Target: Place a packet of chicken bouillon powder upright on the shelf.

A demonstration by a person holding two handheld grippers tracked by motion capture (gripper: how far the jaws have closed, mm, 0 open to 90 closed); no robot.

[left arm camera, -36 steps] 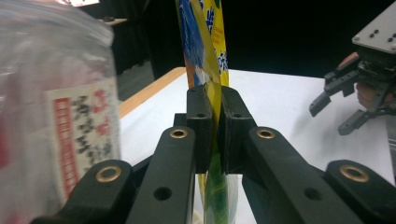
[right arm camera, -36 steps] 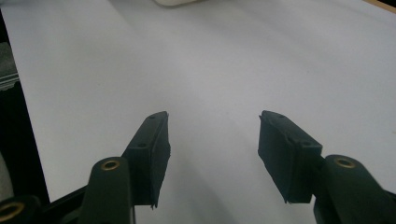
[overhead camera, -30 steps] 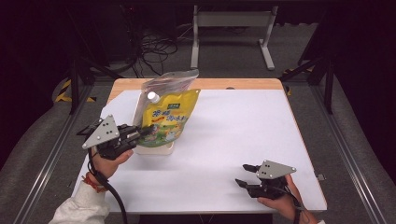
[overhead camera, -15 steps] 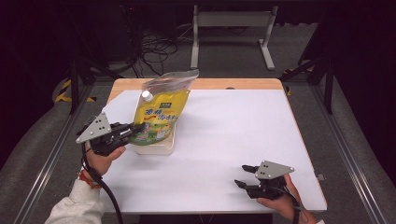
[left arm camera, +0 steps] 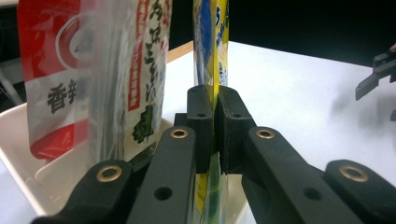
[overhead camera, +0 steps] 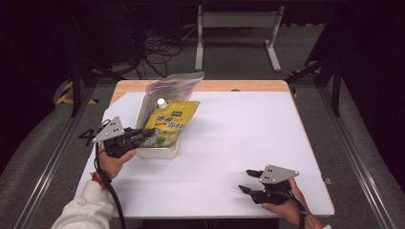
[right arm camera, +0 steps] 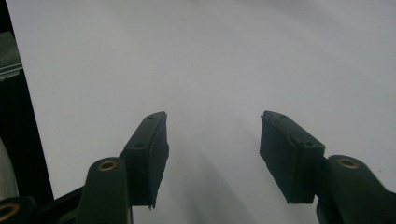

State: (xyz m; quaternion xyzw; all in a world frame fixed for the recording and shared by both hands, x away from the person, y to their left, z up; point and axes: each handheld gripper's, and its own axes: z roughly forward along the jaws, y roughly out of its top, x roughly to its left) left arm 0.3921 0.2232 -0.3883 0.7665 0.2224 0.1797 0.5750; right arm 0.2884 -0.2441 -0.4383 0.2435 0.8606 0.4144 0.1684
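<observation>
The white tabletop (overhead camera: 229,143) is carrying a white tray (overhead camera: 157,151) near its left edge. The left gripper (overhead camera: 149,135) is pinching the yellow spouted pouch's (overhead camera: 169,125) edge over that tray; it looks soft, floppy and slippery, so gripping the stiffer seam seems wise. The right gripper (overhead camera: 246,181) is resting half-open, holding nothing.
</observation>
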